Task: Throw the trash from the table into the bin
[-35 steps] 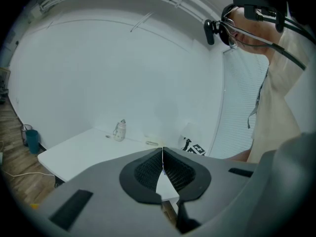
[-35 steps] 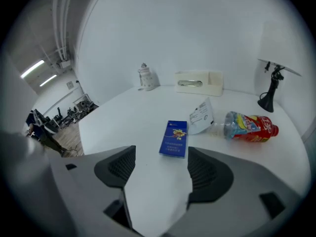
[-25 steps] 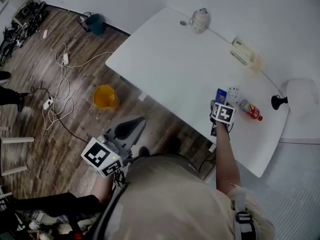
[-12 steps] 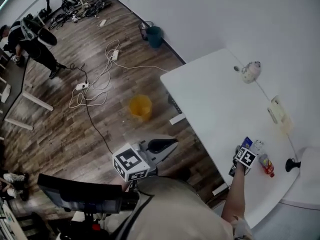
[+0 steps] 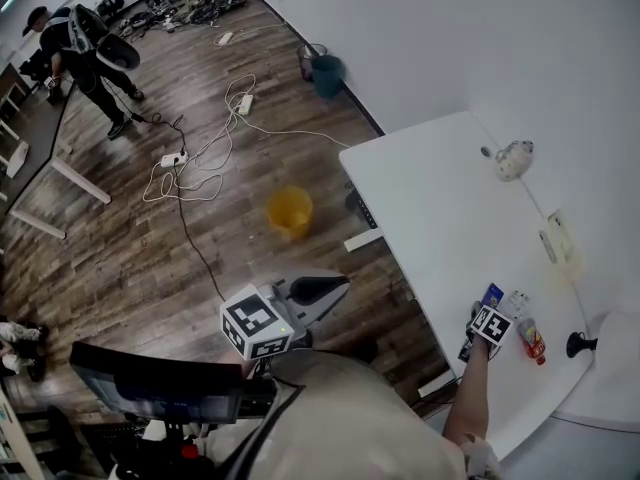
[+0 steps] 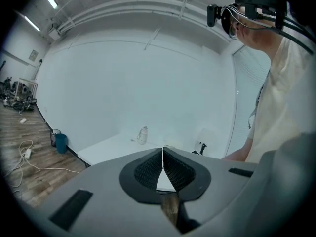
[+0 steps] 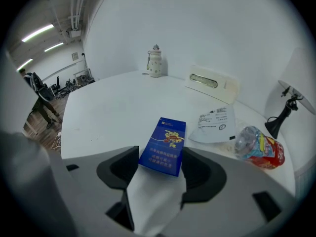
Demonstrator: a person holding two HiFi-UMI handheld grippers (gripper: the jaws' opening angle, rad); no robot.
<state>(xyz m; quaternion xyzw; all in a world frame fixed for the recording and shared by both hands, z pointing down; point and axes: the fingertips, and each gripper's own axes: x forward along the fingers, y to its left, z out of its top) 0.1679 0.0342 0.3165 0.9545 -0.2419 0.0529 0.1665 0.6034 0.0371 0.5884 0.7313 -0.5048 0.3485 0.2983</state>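
Observation:
On the white table [image 5: 430,208] lie a blue box [image 5: 492,294], a white slip [image 5: 515,301] and a crushed red-labelled bottle [image 5: 531,340]. My right gripper [image 5: 489,308] points down at the box. In the right gripper view the blue box [image 7: 164,146] has its near end between the pads of the right gripper [image 7: 158,164]. Its jaws have just been closing and stand at the box's sides without a clear squeeze. The yellow bin [image 5: 290,211] stands on the wood floor. My left gripper [image 5: 318,290] hangs over the floor, shut and empty; in its own view the left gripper [image 6: 162,156] has its pads together.
A white jar [image 5: 513,160], a cream box [image 5: 558,240] and a small black stand [image 5: 577,345] sit along the table's far side. Cables [image 5: 195,163] trail across the floor. A blue bucket [image 5: 326,73] is by the wall. A person [image 5: 85,53] stands far left.
The head view has swung, so the table now sits further right and more floor shows. My right gripper stays at the blue box. My left gripper has shifted a little over the floor, still shut.

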